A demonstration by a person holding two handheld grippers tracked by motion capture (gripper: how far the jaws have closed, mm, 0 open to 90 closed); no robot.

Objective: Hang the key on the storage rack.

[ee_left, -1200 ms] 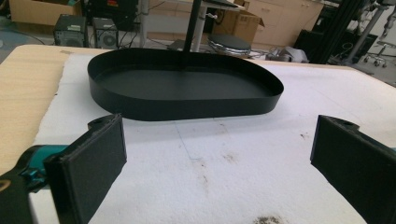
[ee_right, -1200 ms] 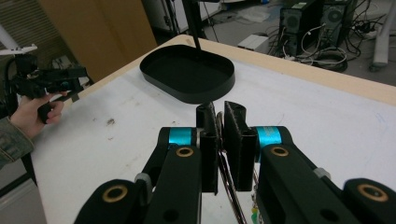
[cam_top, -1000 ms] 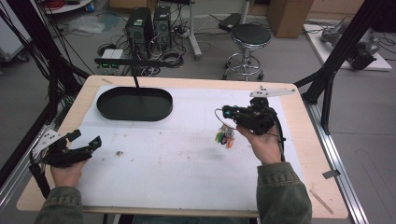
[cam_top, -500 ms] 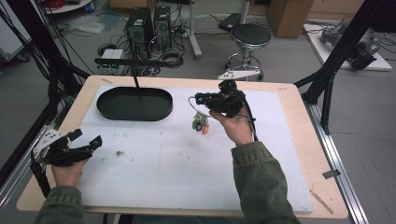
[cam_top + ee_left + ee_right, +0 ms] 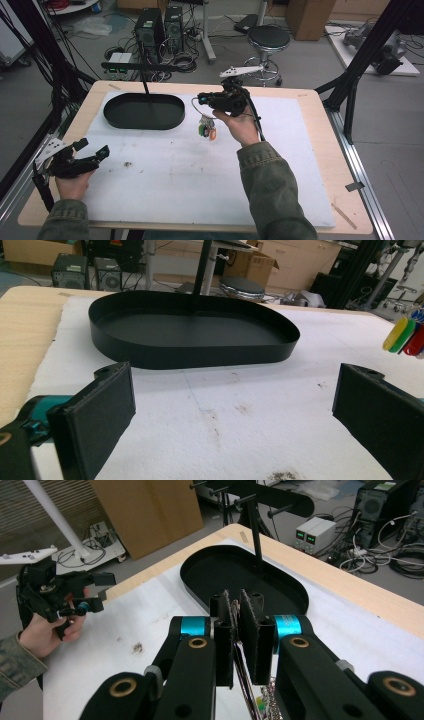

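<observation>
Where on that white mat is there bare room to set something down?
The widest free patch of the white mat lies between the left gripper and the person's right sleeve. The strip right of that sleeve is bare too. It is crowded near the black tray, where the right gripper dangles a bunch of coloured tags.

Open white mat [image 5: 200, 185] btwn both hands; black tray [image 5: 144, 111] w/ upright post [image 5: 146, 82] at far left.

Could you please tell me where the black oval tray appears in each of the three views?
High view: the black oval tray lies at the table's upper left, left of the right gripper.
Left gripper view: it spans the upper middle, beyond the open jaws.
Right gripper view: it lies at centre, just past the shut jaws.
Shared landmark: the black post standing at the tray's far side.
</observation>
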